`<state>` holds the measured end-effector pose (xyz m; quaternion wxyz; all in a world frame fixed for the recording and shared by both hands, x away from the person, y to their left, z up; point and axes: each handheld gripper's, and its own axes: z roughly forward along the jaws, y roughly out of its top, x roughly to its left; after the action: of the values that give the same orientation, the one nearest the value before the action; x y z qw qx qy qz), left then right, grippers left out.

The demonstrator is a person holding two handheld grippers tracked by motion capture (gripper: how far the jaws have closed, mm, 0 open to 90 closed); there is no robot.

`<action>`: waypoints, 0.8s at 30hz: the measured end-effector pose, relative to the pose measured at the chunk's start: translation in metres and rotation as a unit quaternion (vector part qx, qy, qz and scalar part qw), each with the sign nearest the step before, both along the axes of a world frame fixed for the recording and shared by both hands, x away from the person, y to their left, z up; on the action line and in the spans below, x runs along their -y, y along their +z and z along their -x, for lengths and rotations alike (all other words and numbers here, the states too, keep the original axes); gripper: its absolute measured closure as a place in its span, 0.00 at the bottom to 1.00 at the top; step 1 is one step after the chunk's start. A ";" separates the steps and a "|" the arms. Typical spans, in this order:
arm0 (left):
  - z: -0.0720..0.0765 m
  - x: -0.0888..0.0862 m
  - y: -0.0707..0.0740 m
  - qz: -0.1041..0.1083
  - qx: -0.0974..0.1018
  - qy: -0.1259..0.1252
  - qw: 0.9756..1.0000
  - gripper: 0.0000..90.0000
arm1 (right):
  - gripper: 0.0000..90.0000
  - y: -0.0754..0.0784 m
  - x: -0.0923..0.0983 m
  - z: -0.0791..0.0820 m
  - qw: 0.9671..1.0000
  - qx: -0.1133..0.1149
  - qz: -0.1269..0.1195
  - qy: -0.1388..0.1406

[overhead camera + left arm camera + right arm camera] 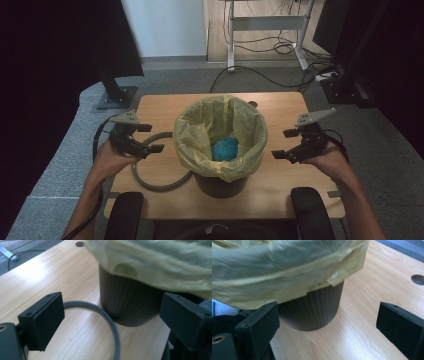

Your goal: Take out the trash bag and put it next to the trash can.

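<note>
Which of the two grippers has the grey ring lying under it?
The left gripper: the grey ring lies on the table beneath it, left of the bin. The right gripper hovers over bare wood.

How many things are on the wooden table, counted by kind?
Dark ribbed bin: 1
Yellow plastic bin liner: 1
Blue crumpled wad in the liner: 1
Grey ring lying flat: 1
Total: 4

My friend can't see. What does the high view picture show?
A dark bin lined with a yellow bag stands on a wooden table, a blue ball inside. Open left gripper and right gripper flank it; a grey ring lies beside.
</note>
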<state>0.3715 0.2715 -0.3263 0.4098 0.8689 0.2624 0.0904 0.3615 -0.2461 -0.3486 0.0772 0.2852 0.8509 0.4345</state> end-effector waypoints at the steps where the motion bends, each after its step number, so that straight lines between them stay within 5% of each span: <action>1: 0.002 0.002 0.003 -0.003 0.002 -0.003 1.000 0.06 | 0.05 0.003 0.000 0.001 1.000 0.000 0.001 0.001; 13: 0.025 0.032 0.044 -0.010 0.030 -0.066 0.997 0.07 | 0.07 0.048 -0.019 0.018 0.999 0.018 -0.010 0.049; 24: 0.035 0.076 0.055 -0.013 0.026 -0.150 0.988 0.09 | 0.07 0.063 -0.055 0.028 0.993 0.026 -0.001 0.116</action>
<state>0.3361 0.1954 -0.2717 0.4138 0.9012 0.1171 0.0537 0.3333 -0.1914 -0.2857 0.0485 0.1728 0.8757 0.4483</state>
